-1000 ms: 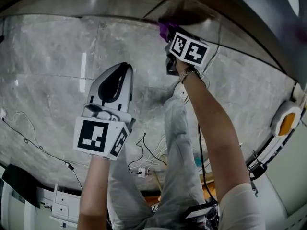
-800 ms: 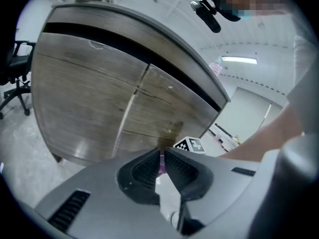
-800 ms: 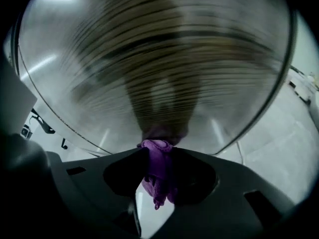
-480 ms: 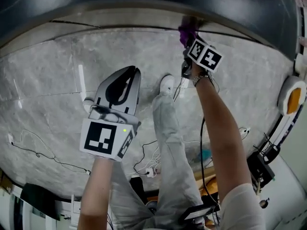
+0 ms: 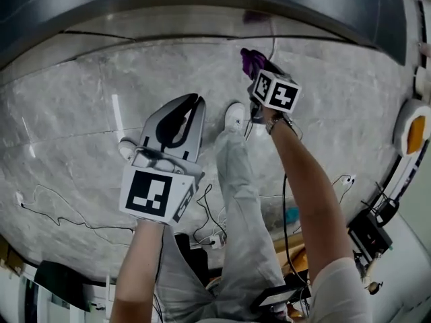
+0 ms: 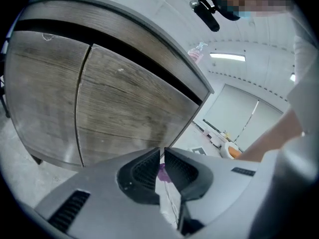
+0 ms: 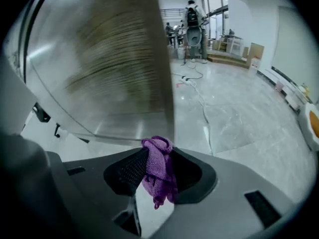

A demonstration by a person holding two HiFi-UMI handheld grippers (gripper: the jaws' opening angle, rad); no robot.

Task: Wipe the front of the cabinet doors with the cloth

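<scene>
The wood-grain cabinet doors (image 6: 109, 103) fill the left gripper view, with a vertical seam between two doors. From the head view the cabinet (image 5: 202, 5) is a dark band along the top. My right gripper (image 5: 254, 64) is shut on a purple cloth (image 5: 250, 59) and hangs just in front of the cabinet's lower edge. In the right gripper view the cloth (image 7: 158, 169) is bunched between the jaws of my right gripper (image 7: 157, 154), close to a blurred door (image 7: 114, 59). My left gripper (image 5: 195, 101) is farther back over the floor. Its jaws are together and hold nothing (image 6: 162, 156).
The grey marble floor (image 5: 81, 113) carries loose cables (image 5: 205, 214). The person's leg and white shoe (image 5: 236, 116) lie between the grippers. A white and orange device (image 5: 412, 130) stands at the right. A spray bottle (image 6: 197, 51) sits on the cabinet top. People stand far off (image 7: 192, 19).
My right gripper with the cloth has drawn back a little from the cabinet's lower edge toward me. The left gripper has barely moved.
</scene>
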